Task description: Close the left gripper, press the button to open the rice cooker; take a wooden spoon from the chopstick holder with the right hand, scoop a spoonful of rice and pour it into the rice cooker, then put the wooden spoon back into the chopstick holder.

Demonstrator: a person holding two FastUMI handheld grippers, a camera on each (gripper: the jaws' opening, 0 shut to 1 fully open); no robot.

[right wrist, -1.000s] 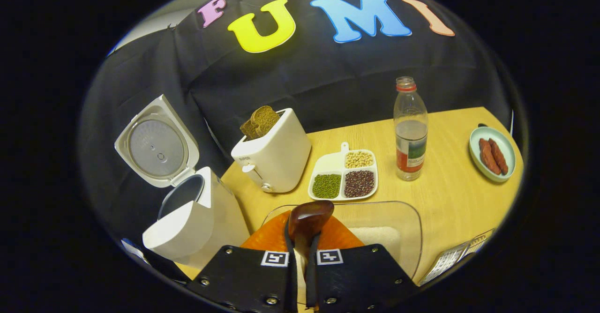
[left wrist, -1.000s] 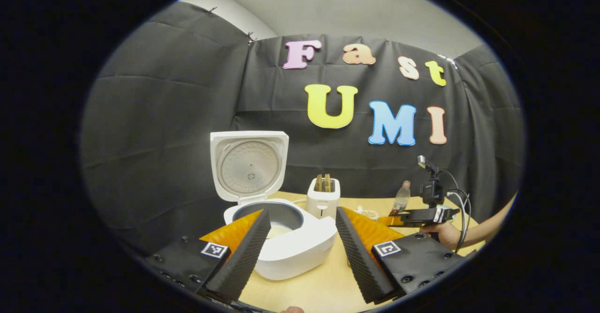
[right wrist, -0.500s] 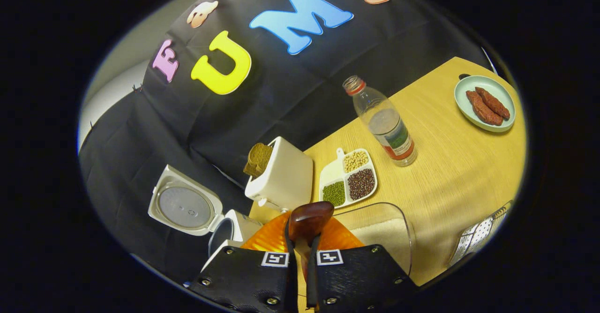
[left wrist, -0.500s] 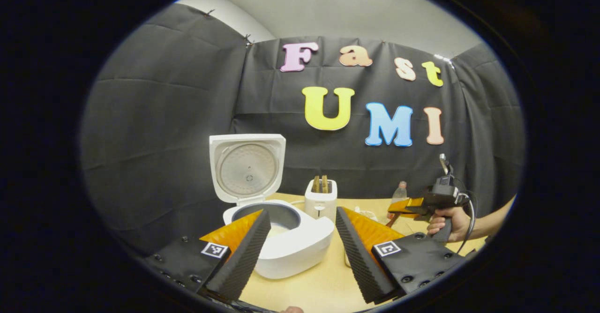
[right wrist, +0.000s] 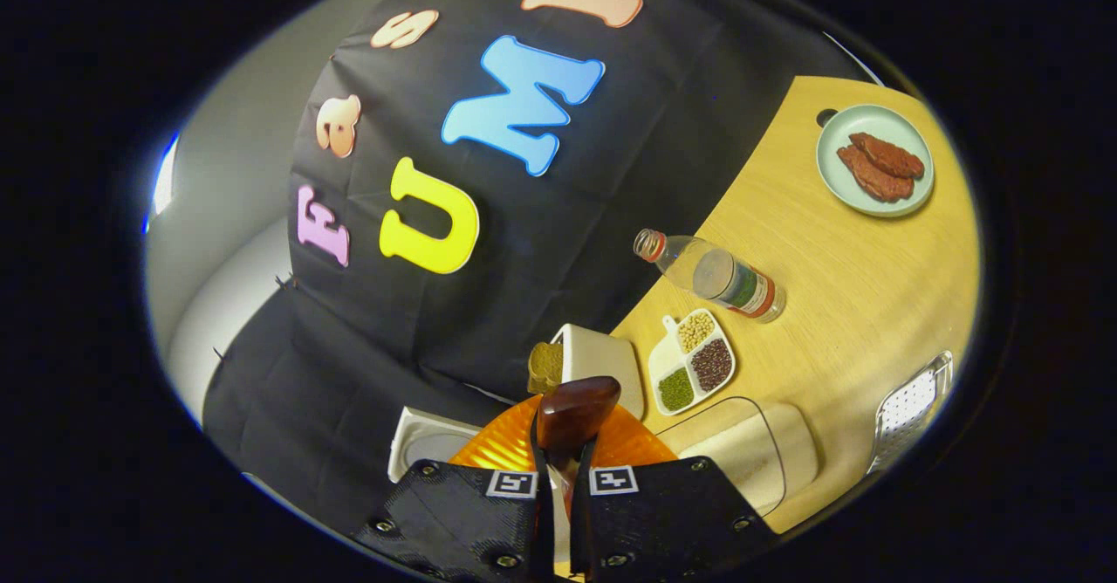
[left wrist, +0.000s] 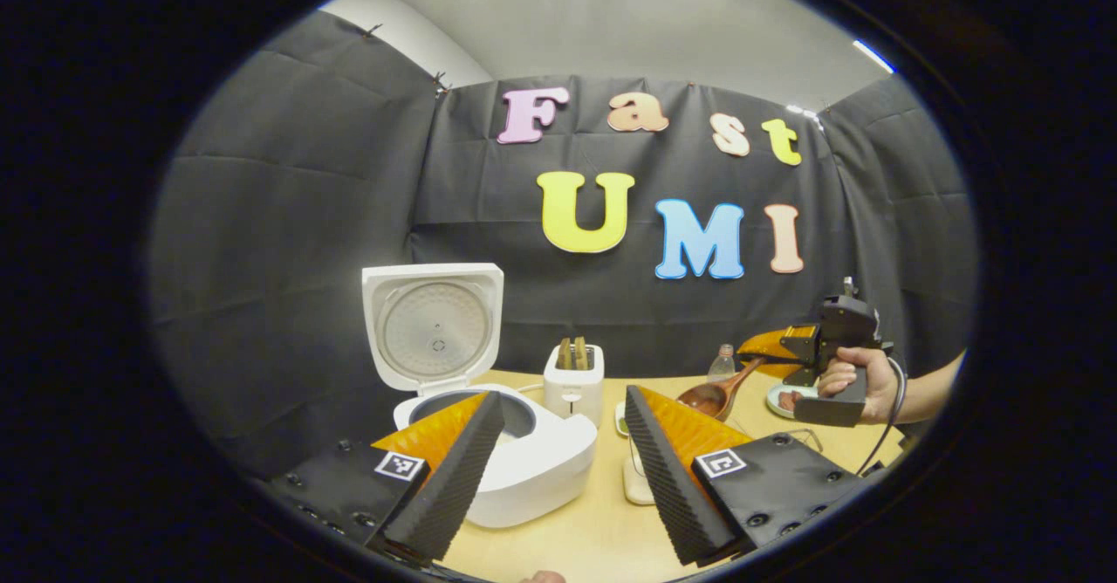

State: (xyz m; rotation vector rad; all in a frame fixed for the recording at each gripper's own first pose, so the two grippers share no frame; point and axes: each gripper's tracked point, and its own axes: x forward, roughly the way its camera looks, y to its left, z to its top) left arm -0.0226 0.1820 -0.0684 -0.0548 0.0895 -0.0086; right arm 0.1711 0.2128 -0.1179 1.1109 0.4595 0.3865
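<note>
Since a moment ago I've lifted and rolled my right gripper [right wrist: 558, 478], clenched on the glossy wooden spoon [right wrist: 576, 408], so the table [right wrist: 855, 269] tilts steeply. The spoon's rounded bowl now hangs above the table right of the toaster [left wrist: 572, 382]. My left gripper [left wrist: 563, 461] stays spread before the smooth white rice cooker [left wrist: 515, 469], lid up.

Your left gripper [left wrist: 563, 456] has ridged finger pads [left wrist: 454, 478], black screwed plates and square coded tags. Your bare-armed hand [left wrist: 860, 382] grips the right gripper [left wrist: 807, 347], trailing a black cable.
</note>
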